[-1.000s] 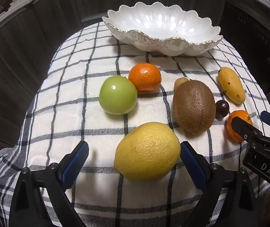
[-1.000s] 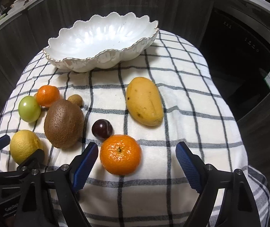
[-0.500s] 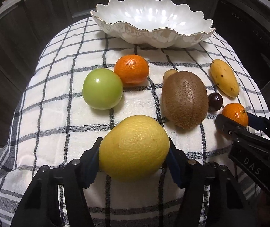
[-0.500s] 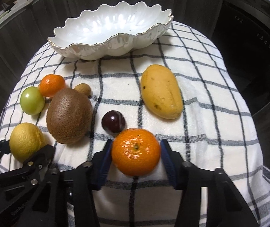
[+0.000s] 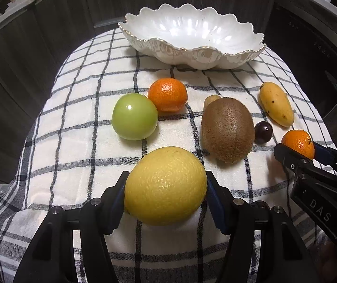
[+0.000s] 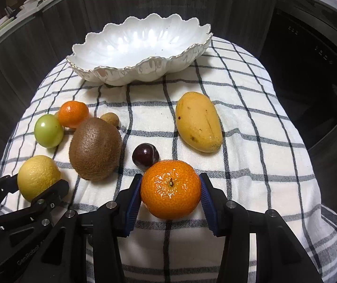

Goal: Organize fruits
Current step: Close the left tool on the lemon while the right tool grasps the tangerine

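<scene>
Dark cabinets behind; checked cloth [image 5: 78,155] over desk, white scalloped bowl [image 5: 192,30] at 12 o'clock, empty. Left tool [image 5: 166,188] pinching lemon [image 5: 166,185] at 6 o'clock; right tool [image 6: 170,194] pinching mandarin [image 6: 170,189]. Risks: round peel slipping off pads on lift; right tool nudging cherry [image 6: 145,157] at 11 o'clock; tools colliding en route to bowl.

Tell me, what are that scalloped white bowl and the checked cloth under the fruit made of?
The scalloped white bowl looks like glazed ceramic or porcelain: glossy highlights, a thin gold-toned rim. The checked cloth seems to be woven cotton, matte and slightly nubby, draping in soft folds; the exact fibre cannot be told.
</scene>
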The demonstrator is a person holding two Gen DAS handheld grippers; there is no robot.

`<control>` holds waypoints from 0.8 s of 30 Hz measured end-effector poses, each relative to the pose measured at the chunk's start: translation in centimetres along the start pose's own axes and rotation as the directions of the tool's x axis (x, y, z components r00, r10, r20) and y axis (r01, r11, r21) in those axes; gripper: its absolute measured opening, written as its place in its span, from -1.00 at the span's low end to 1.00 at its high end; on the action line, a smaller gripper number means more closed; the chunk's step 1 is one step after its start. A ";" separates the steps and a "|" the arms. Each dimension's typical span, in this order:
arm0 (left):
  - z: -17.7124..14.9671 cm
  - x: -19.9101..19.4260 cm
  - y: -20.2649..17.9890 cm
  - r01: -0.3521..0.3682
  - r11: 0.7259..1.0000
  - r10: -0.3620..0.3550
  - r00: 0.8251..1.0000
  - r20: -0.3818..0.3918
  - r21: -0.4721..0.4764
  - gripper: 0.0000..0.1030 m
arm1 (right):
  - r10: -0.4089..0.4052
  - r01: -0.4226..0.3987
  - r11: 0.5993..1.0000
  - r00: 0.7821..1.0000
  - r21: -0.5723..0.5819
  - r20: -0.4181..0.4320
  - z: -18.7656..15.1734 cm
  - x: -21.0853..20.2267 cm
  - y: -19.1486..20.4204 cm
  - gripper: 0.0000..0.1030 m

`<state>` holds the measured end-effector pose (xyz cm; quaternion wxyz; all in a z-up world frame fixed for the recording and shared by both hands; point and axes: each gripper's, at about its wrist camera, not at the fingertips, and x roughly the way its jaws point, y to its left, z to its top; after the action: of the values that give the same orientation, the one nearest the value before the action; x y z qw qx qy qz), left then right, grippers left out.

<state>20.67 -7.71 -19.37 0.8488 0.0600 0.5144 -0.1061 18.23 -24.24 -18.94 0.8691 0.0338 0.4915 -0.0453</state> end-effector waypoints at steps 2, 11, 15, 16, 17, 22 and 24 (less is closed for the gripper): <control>0.0 -0.4 0.0 0.003 1.000 -0.003 1.000 0.009 -0.001 0.17 | -0.001 0.001 1.000 1.000 0.002 0.010 0.1 -0.5 -0.1 -0.07; 0.3 -2.8 0.4 -0.003 1.000 0.003 0.998 0.065 -0.003 0.18 | 0.000 0.000 1.000 0.998 0.002 0.056 0.4 -2.4 0.1 -0.07; 0.7 -3.6 0.6 -0.015 1.000 0.015 0.996 0.089 -0.004 0.17 | 0.003 -0.003 1.000 0.997 0.003 0.076 0.6 -3.2 0.3 -0.07; 0.8 -3.8 0.6 -0.017 1.000 0.017 0.995 0.094 -0.005 0.17 | 0.003 -0.003 1.000 0.997 0.004 0.079 0.7 -3.4 0.3 -0.07; 0.9 -4.0 0.7 -0.018 1.000 0.018 0.995 0.100 -0.006 0.17 | 0.003 -0.004 1.000 0.997 0.003 0.083 0.8 -3.5 0.3 -0.07; 1.7 -4.9 0.8 -0.020 1.000 0.020 0.992 0.128 -0.005 0.17 | 0.007 -0.008 1.000 0.994 0.003 0.105 1.3 -4.3 0.4 -0.07; 2.1 -5.2 0.9 -0.022 1.000 0.022 0.990 0.140 -0.005 0.17 | 0.009 -0.010 1.000 0.993 0.002 0.114 1.6 -4.6 0.5 -0.07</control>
<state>20.32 -6.70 -13.78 0.8840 0.0567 0.4532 -0.0998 17.29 -23.67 -14.13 0.8958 0.0345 0.4409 -0.0436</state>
